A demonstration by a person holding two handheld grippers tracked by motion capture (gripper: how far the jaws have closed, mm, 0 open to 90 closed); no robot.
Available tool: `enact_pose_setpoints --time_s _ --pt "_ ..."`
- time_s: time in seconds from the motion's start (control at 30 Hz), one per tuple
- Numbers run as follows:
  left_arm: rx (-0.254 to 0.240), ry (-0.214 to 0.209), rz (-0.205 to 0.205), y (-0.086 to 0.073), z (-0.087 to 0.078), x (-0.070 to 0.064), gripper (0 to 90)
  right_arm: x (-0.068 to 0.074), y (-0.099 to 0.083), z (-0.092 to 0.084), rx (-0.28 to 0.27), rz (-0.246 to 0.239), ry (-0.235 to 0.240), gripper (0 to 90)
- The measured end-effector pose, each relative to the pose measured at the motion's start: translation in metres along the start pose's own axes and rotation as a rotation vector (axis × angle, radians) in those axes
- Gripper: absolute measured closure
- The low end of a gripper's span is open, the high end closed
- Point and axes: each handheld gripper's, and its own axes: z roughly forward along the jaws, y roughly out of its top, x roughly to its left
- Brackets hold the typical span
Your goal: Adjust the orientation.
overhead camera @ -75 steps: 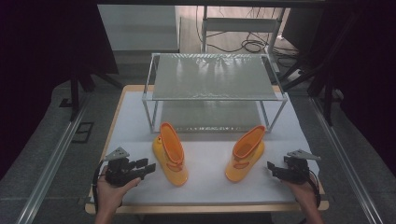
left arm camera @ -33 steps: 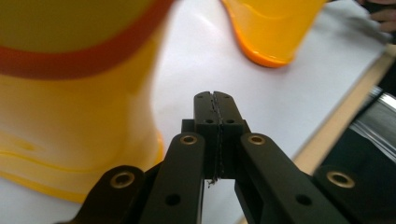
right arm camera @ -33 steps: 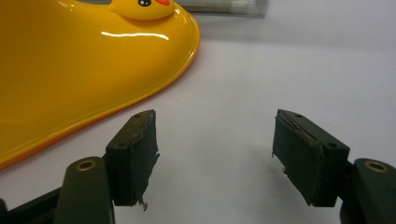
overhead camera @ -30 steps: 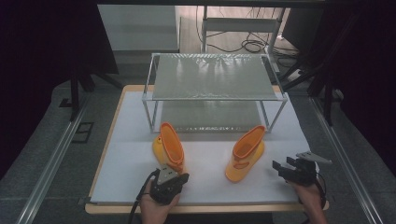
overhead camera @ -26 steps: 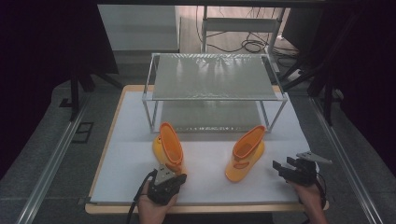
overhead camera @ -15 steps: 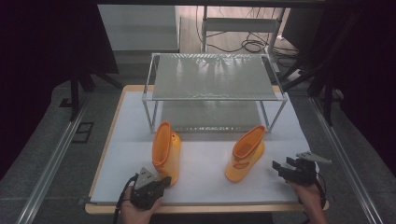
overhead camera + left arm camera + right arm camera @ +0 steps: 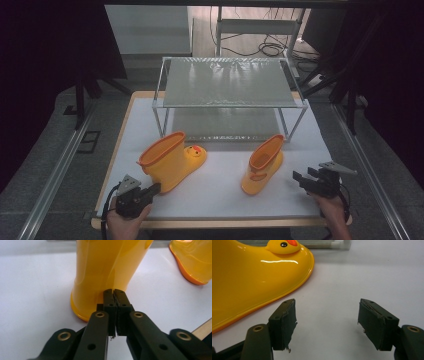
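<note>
Yellow rubber makes up both boots on the white table (image 7: pixel 220 192), and the left boot (image 7: pixel 172 162) has changed most since the earlier high views: it lay on its side with the sole up, and now it stands on its sole, opening up and tilted toward the left, its duck-face toe (image 7: pixel 196 151) pointing right toward the rack. The left gripper (image 7: pixel 150 190) has travelled from the table's left edge to the boot, then drawn back a little toward the near-left corner. Its jaws are pressed together with nothing between them, the tips right at the boot's heel (image 7: pixel 100 277), so close that contact cannot be told. They have just eased apart very slightly. The right gripper (image 7: pixel 302 179) has kept its place near the right edge, jaws spread wide over bare table, clear of the right boot (image 7: pixel 262 162), which has not shifted and lies just beside it. In the right gripper view a yellow boot (image 7: pixel 249 277) with a duck face sits near its left jaw

Counted: two boots, two grippers, one wire rack (image 7: pixel 227 85) with a glass-like top, one table
</note>
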Motion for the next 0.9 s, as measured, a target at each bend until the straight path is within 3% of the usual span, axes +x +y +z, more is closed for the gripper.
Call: enact_pose_setpoints --time_s 0.17,0.3,0.4,0.53,0.9 --pt "0.012 -0.045 0.030 -0.006 0.005 -0.013 83.3 -0.001 0.001 -0.002 -0.006 0.002 -0.004 30.2" --pt "0.061 -0.132 0.104 -0.001 0.022 -0.032 75.0 -0.002 -0.001 -0.001 -0.002 0.006 -0.007 30.4" --pt "0.079 -0.166 0.133 0.005 0.033 -0.043 68.7 -0.003 -0.002 -0.001 0.001 -0.005 -0.006 30.4" --pt "0.099 -0.184 0.147 0.014 0.043 -0.052 62.8 -0.002 -0.002 -0.003 -0.008 -0.004 0.003 30.4" --pt "0.176 -0.250 0.164 0.024 0.055 -0.057 52.1 -0.005 -0.003 -0.008 -0.011 -0.007 0.008 30.3"
